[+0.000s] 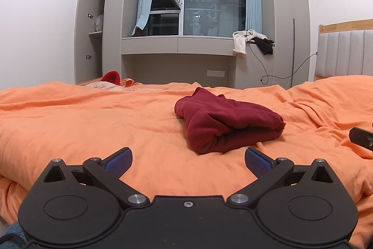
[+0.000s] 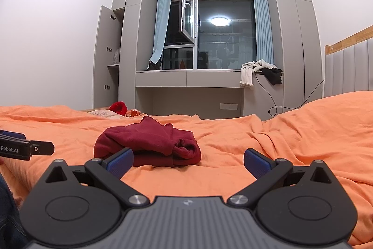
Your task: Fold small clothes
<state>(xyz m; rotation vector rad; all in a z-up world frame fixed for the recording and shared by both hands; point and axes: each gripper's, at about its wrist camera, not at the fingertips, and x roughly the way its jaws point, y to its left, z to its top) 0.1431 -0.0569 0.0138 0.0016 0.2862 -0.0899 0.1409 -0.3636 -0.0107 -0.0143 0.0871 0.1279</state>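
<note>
A dark red garment (image 1: 223, 123) lies folded into a thick bundle on the orange bed cover (image 1: 93, 123). It also shows in the right wrist view (image 2: 149, 144). My left gripper (image 1: 188, 161) is open and empty, just short of the bundle, which lies ahead and slightly right. My right gripper (image 2: 188, 161) is open and empty, with the bundle just ahead and left, behind its left blue pad (image 2: 120, 161). The left gripper's side shows at the left edge of the right wrist view (image 2: 25, 148). The right gripper's tip shows at the right edge of the left wrist view (image 1: 361, 138).
A bright red item (image 1: 112, 77) and a patterned cloth lie at the bed's far edge. A padded headboard (image 1: 345, 50) stands at right. Grey wardrobes with an open door (image 1: 87, 27), a window ledge with white and black clothes (image 1: 251, 41), and a dangling cable are beyond the bed.
</note>
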